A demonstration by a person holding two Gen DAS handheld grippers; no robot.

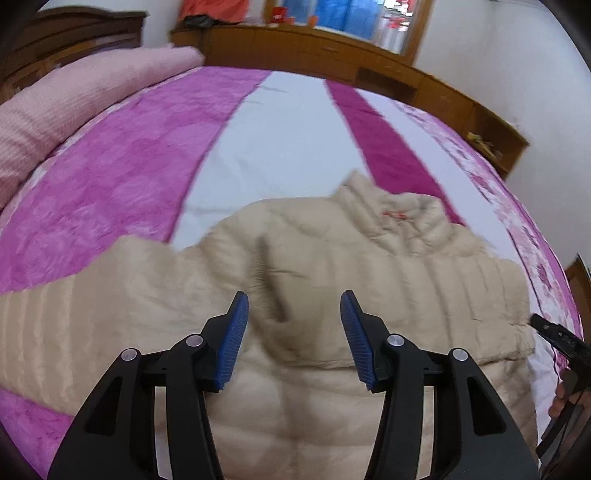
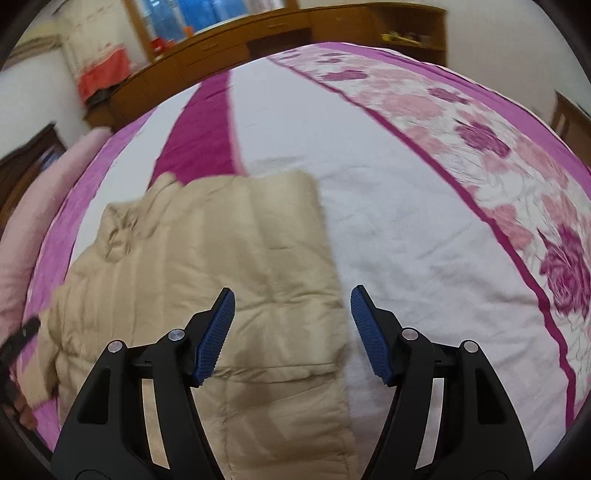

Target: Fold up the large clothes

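Observation:
A beige quilted puffer jacket [image 1: 332, 266] lies on the bed, collar [image 1: 402, 214] away from me. One sleeve lies folded across its body. In the right wrist view the jacket [image 2: 207, 266] fills the lower left, its straight folded edge running down the middle. My left gripper [image 1: 294, 306] is open and empty, hovering over the jacket's middle. My right gripper [image 2: 292, 299] is open and empty above the jacket's right edge. Each gripper shows at the edge of the other's view: the right gripper [image 1: 554, 332], the left gripper [image 2: 18, 339].
The bed cover [image 2: 388, 206] has white, magenta and pink floral stripes. A rolled pink blanket [image 1: 74, 99] lies at the bed's left side. Wooden cabinets [image 1: 332, 51] line the far wall, and a dark headboard [image 1: 74, 33] stands at the left.

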